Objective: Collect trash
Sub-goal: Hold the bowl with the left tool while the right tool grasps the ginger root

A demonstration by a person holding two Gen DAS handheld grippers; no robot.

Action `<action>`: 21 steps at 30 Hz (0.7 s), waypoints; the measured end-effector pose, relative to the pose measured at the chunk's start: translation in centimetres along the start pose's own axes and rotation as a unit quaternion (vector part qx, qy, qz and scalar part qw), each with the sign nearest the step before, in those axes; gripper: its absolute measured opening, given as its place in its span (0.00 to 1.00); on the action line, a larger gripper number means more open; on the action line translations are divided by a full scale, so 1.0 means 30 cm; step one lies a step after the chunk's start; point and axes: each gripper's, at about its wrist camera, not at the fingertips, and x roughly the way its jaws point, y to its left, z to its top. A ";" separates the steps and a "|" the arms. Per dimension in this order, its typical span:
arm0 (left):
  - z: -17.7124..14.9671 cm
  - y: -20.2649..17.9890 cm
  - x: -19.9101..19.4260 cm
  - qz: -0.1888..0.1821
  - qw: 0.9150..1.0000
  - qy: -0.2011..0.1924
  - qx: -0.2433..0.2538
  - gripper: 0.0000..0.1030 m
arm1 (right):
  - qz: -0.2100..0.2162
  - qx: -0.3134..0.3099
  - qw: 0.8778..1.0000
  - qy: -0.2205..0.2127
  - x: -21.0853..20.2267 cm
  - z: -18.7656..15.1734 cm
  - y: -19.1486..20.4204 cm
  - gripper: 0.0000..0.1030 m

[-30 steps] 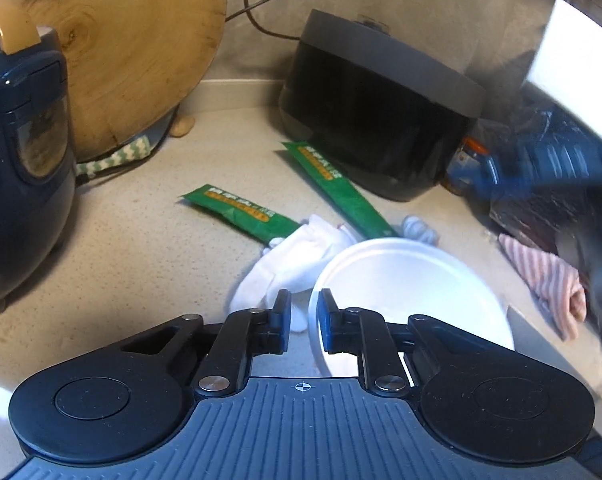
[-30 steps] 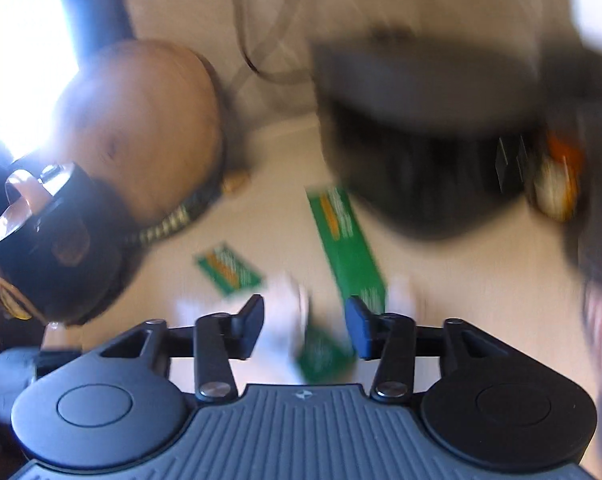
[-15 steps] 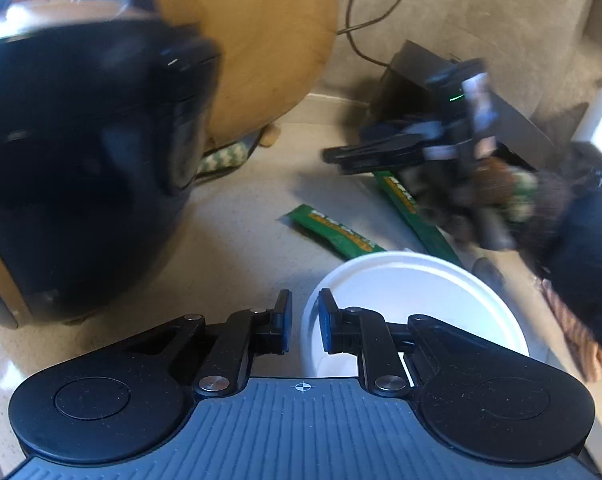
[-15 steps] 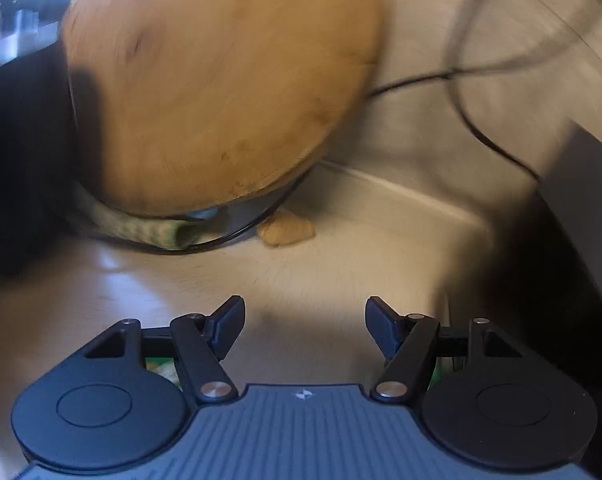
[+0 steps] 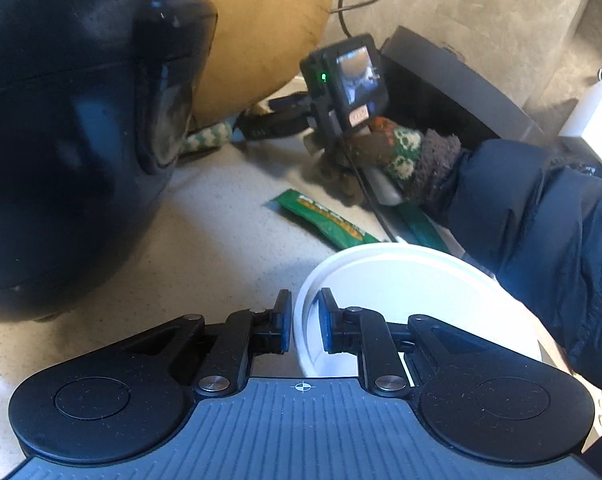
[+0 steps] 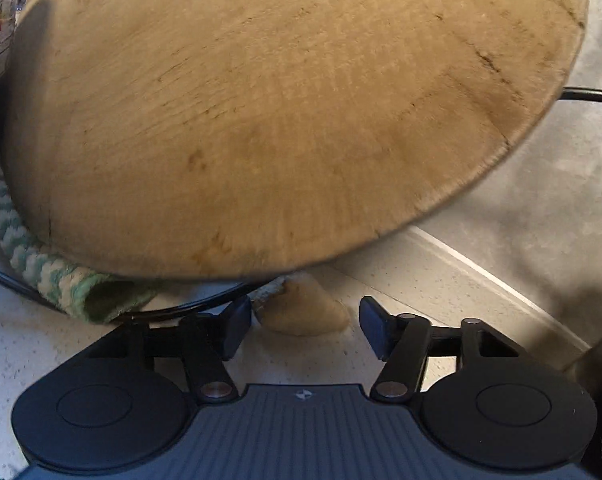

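Your left gripper (image 5: 304, 325) is clenched on the near-left rim of the white bowl (image 5: 413, 280): one pad sits outside the wall, the other inside, both pressing on it. The bowl sits at the near right of the counter (image 5: 205, 240) in the left wrist view, its inside showing nothing.

Your right gripper (image 6: 305, 326) is low over the counter at the far side, just in front of the round wooden board (image 6: 285, 120) that leans against the wall. Its jaws are closing. A tan scrap (image 6: 305, 314) lies on the counter between the fingers; the pads have not yet pressed on it, with a clear gap on the right side. What the scrap is made of cannot be told. A green-and-white knitted cloth (image 6: 41, 268) is tucked under the board's left edge, and a black cord (image 6: 581, 94) runs along the wall at right.

From the left wrist view, your right hand wears a knitted glove (image 5: 405, 152) and a dark padded sleeve (image 5: 541, 216), reaching across above the bowl toward the board. More trash remains on the counter: a green wrapper (image 5: 321, 216) lies flat just beyond the bowl's far rim, and a second green strip (image 5: 419, 222) lies beside it, partly under your sleeve. A black rice cooker (image 5: 73, 140) fills the left side. A dark box-shaped appliance (image 5: 453, 92) stands at far right against the wall.
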 end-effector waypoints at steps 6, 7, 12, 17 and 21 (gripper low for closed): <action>-0.002 0.005 0.001 -0.007 1.000 0.002 -0.007 0.18 | -0.007 0.050 0.998 0.023 -0.136 -0.046 0.006 0.35; -0.003 0.000 0.003 -0.005 1.000 0.005 -0.004 0.17 | -0.002 0.064 0.998 0.029 -0.177 -0.063 0.001 0.32; -0.015 -0.031 0.018 0.003 0.999 0.026 0.021 0.19 | 0.005 0.127 0.990 0.058 -0.434 -0.163 0.001 0.25; -0.029 -0.062 0.023 -0.005 0.999 0.031 0.027 0.19 | -0.001 0.162 0.984 0.068 -0.677 -0.296 0.004 0.16; -0.048 -0.085 0.018 -0.004 0.999 0.036 0.032 0.19 | -0.024 0.174 0.982 0.065 -0.824 -0.396 0.018 0.27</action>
